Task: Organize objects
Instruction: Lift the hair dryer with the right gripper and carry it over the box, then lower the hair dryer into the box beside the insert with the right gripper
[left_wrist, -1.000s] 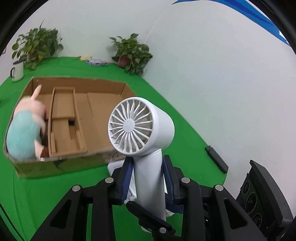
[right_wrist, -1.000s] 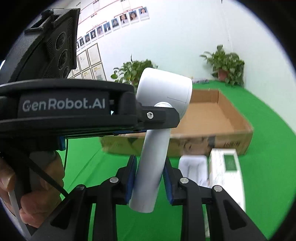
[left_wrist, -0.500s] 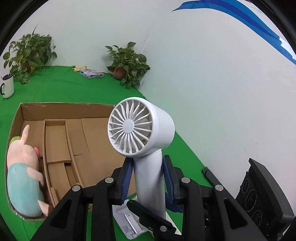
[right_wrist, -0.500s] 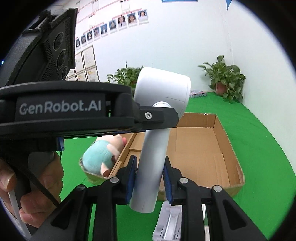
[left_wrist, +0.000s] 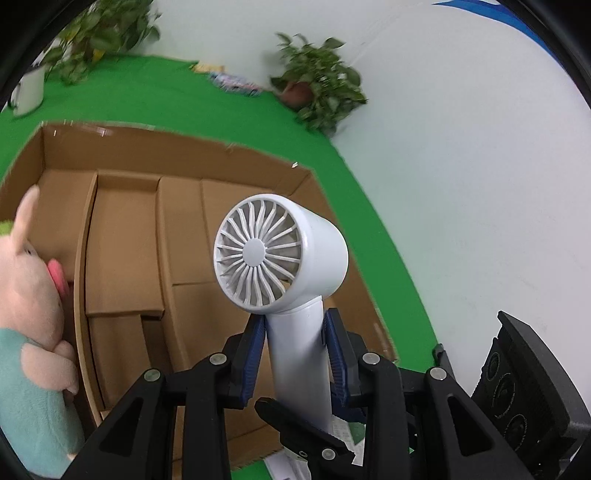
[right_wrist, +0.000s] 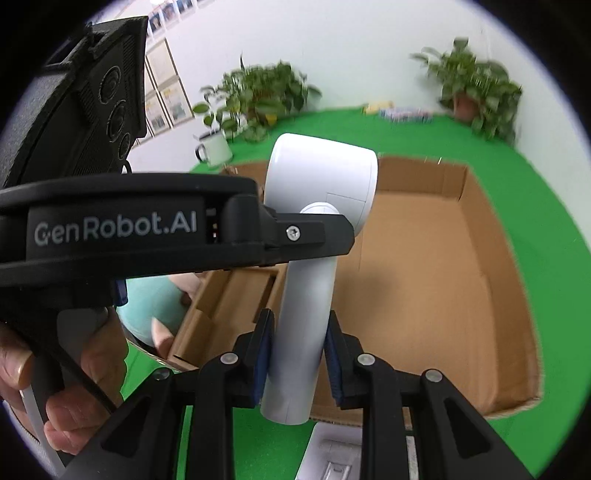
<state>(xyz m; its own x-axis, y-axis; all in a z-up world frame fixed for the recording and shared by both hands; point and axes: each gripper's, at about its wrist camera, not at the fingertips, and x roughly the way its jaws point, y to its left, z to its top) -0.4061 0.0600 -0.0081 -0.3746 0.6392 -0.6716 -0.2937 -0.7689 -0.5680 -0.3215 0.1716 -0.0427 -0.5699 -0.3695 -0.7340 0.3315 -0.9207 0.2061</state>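
— Two grippers, one fan: we have the left gripper (left_wrist: 295, 354) and the right gripper (right_wrist: 299, 354) both clamped on the handle of the white handheld fan (left_wrist: 288, 266). What do we see of it?

— We see a smooth white drum head with a round grille of thin curved ribs around a plain hub, on a straight white handle. Our blue pads (left_wrist: 255, 354) press the handle from both sides.

— Which way does it lie?

— Its handle runs up and away from us, a little tilted, head on top. The grille faces the left camera; the right camera gets the closed back (right_wrist: 321, 177).

— And where?

— We hold it in the air over the open cardboard box (right_wrist: 443, 266) on the green cloth (left_wrist: 155, 92), with the plush pig (left_wrist: 29, 332) at the box's left end.
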